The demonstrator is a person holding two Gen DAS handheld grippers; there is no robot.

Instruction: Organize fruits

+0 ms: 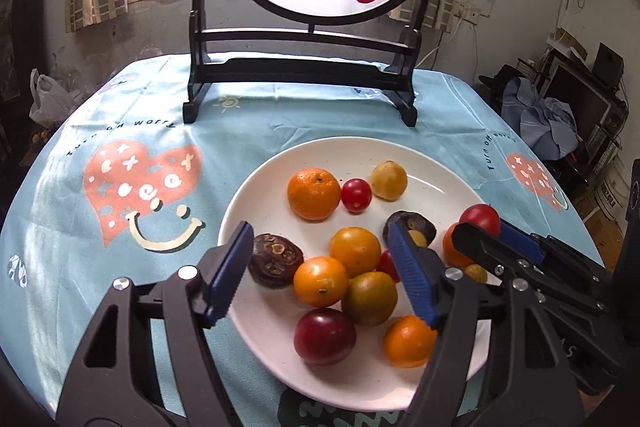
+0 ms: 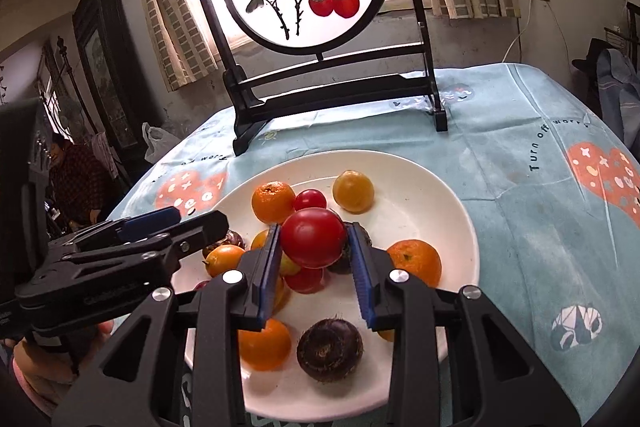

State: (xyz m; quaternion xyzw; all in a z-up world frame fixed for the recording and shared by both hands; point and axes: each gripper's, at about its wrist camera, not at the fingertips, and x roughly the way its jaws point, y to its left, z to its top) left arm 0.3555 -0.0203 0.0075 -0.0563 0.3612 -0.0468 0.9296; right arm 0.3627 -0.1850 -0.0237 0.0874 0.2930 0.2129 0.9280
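Red tomato [image 2: 313, 242] sits clamped between right gripper [image 2: 314, 263] fingers above the plate [image 2: 432, 195].

- The left gripper [image 1: 320, 279], a black two-finger frame with ribbed blue pads, points forward and down; its jaws stand apart, gripping nothing.
- The right gripper [image 2: 314, 263], of the same black frame and blue pads, also tilts downward, jaws pressed on a round red tomato [image 2: 313, 242] held at their tips.
- The right gripper sits just beside the left one, on its right, angled inward.
- A hand [image 2: 44, 359] grips the left gripper's handle from below, partly hidden.
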